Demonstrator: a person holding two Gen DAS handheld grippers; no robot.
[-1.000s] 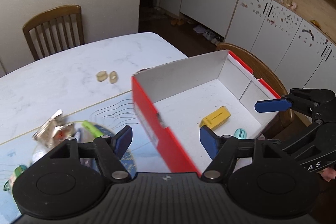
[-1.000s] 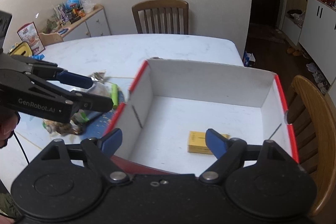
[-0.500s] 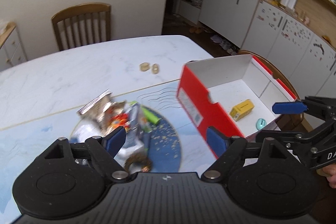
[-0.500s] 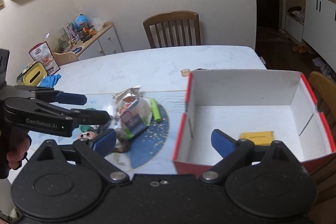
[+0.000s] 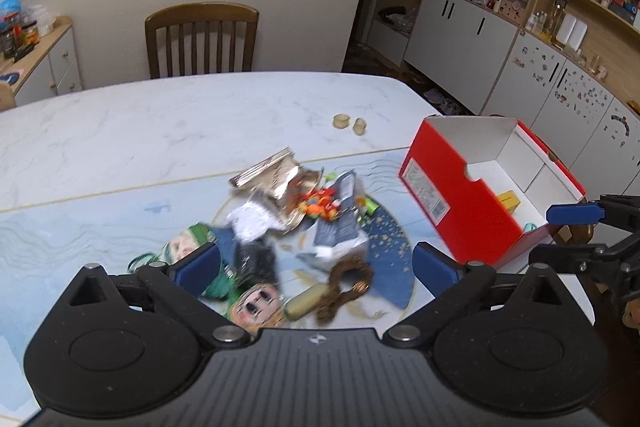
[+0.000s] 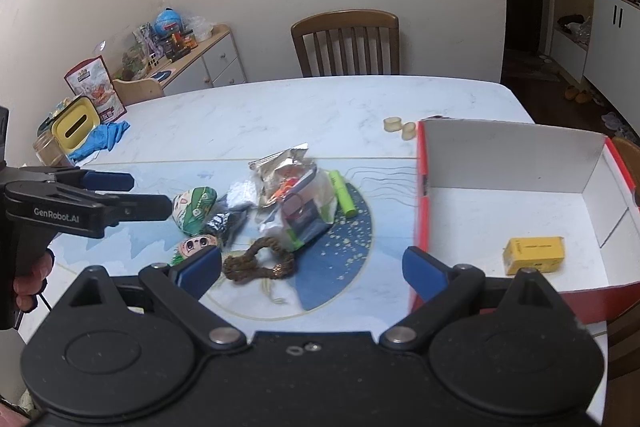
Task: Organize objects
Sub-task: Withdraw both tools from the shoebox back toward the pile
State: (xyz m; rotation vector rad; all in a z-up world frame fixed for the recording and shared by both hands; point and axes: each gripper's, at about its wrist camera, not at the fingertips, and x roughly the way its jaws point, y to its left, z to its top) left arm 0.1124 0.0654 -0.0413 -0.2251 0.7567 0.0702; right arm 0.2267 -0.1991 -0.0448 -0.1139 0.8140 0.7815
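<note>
A pile of small objects lies on the blue mat (image 6: 344, 267): a silver snack bag (image 6: 280, 167), a green marker (image 6: 343, 194), a brown braided ring (image 6: 258, 261), a green figure pouch (image 6: 194, 207) and a doll face (image 6: 198, 245). The pile also shows in the left wrist view (image 5: 288, 219). A red box (image 6: 516, 195) stands at the right and holds a yellow block (image 6: 534, 254). My left gripper (image 5: 316, 265) is open and empty above the pile. My right gripper (image 6: 312, 267) is open and empty, between the pile and the box.
Two small beige rings (image 6: 400, 126) lie on the white table (image 6: 280, 107) behind the box. A wooden chair (image 6: 346, 43) stands at the far side. A yellow container (image 6: 76, 125) and blue cloth (image 6: 106, 137) sit at the table's left edge.
Both grippers have pulled back and swung left from over the red box to over the pile on the mat. Both stay open and empty.
</note>
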